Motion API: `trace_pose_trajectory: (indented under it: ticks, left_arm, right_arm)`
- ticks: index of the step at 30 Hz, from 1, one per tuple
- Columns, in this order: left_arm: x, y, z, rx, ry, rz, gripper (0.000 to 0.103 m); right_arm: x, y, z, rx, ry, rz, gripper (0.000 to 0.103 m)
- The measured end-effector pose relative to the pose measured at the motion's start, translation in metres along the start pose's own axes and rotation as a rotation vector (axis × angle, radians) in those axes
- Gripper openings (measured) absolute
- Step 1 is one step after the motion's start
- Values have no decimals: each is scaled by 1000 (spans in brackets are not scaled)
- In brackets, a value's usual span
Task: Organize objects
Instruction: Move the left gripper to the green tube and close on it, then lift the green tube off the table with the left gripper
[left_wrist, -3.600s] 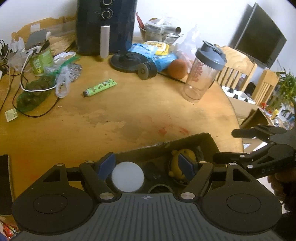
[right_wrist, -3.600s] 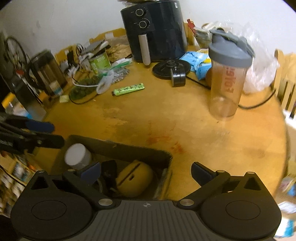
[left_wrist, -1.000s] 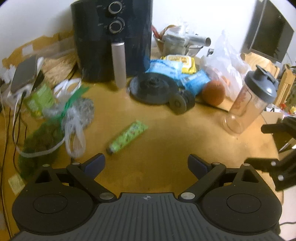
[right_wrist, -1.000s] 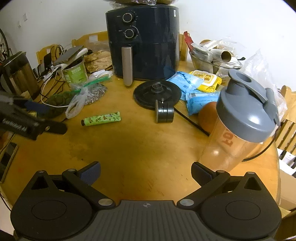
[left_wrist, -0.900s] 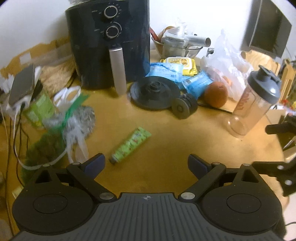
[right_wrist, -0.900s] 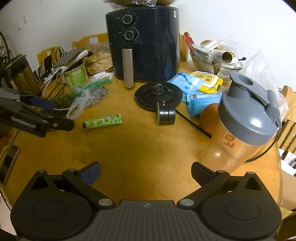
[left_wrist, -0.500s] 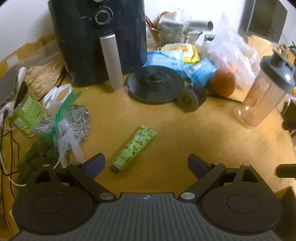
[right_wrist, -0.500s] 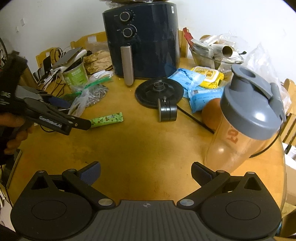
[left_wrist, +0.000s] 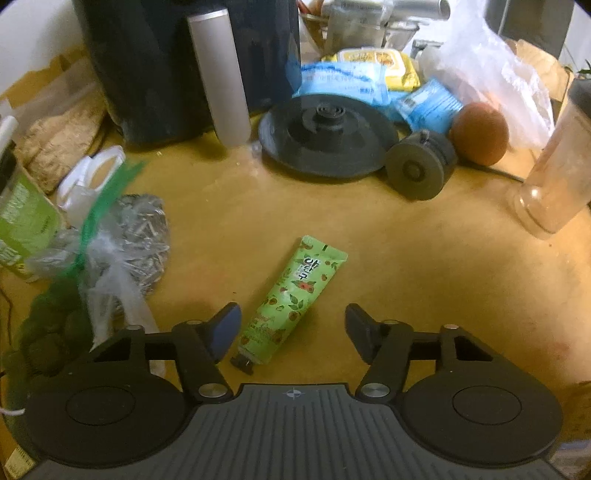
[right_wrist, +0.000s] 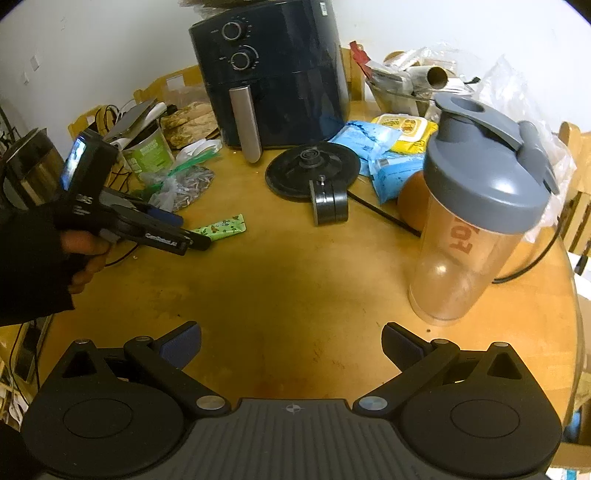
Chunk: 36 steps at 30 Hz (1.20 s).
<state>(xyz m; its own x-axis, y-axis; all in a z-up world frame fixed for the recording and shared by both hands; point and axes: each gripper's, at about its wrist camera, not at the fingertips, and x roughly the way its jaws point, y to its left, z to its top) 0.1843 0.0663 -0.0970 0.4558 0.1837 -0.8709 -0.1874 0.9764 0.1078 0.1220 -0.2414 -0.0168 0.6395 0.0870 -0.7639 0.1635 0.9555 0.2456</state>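
— Any writing? Where's the tube?
— Korean lettering on green tube (left_wrist: 291, 299), lying on table (left_wrist: 406, 280) between left gripper (left_wrist: 291, 325) jaws.
— Changes?
— Left jaws just narrowed, not yet touching tube; right gripper (right_wrist: 291, 343) spread wide, empty.

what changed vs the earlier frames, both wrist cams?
The left hand-held gripper left the box near the table edge, crossed to the green tube and came down over it. Its jaws have just been closing and now straddle the tube's cap end, pads not yet touching. The right hand-held gripper also left the box and hangs open beside the shaker bottle. The tube, shaker bottle and air fryer stayed put.
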Motion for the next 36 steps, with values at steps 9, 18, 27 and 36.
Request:
trace_pose_trajectory:
  ticks: [9, 18, 27, 36]
  left_arm:
    - [21, 4, 4, 22, 29, -18, 46]
    - [17, 1, 1, 4, 47, -36, 28]
    - [-9, -2, -15, -57, 37, -55, 27]
    - [-43, 0, -14, -113, -38, -47, 27]
  right_arm:
    - [-8, -11, -11, 70, 11, 9, 103]
    - [-6, -9, -13, 69, 24, 23, 103]
    - [4, 3, 6, -7, 33, 53, 103]
    - [17, 10, 33, -93, 35, 74, 103]
